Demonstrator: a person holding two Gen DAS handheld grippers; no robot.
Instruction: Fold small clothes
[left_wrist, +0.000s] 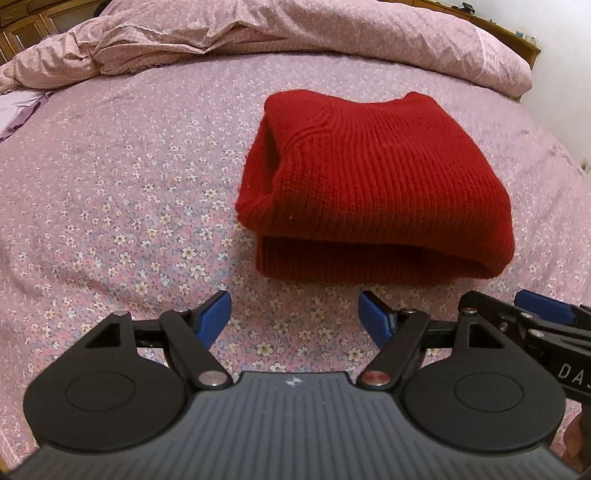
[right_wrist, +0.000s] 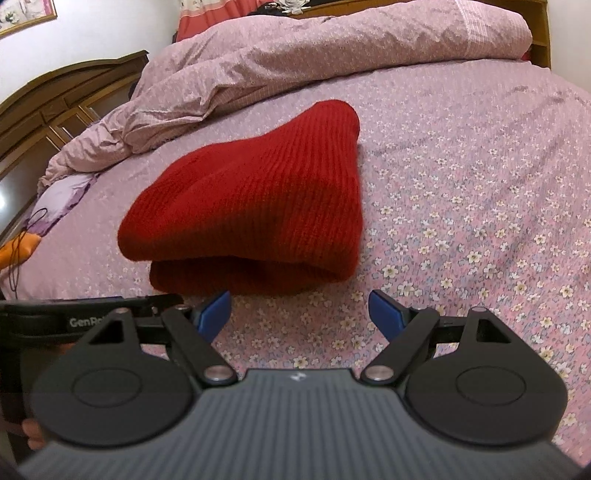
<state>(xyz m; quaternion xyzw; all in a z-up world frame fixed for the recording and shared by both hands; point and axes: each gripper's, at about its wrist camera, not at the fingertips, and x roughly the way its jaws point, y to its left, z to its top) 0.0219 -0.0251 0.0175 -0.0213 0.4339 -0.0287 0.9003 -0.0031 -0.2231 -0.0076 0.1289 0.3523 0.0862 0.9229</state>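
A red knitted sweater (left_wrist: 376, 184) lies folded into a thick block on the flowered bed sheet (left_wrist: 129, 206). My left gripper (left_wrist: 294, 317) hovers just short of its near edge, open, with only sheet between the blue pads. In the right wrist view the same sweater (right_wrist: 255, 199) lies ahead and to the left. My right gripper (right_wrist: 300, 314) is open too, empty, near the sweater's front right corner. The right gripper's blue fingers (left_wrist: 543, 308) show at the right edge of the left wrist view, and the left gripper's black body (right_wrist: 74, 317) shows at the left of the right wrist view.
A rumpled pink duvet (left_wrist: 295, 33) is piled along the far side of the bed. A wooden headboard (right_wrist: 55, 96) stands at the left. An orange thing with a dark cord (right_wrist: 20, 251) lies at the bed's left edge. A hand (right_wrist: 33, 432) holds the left gripper.
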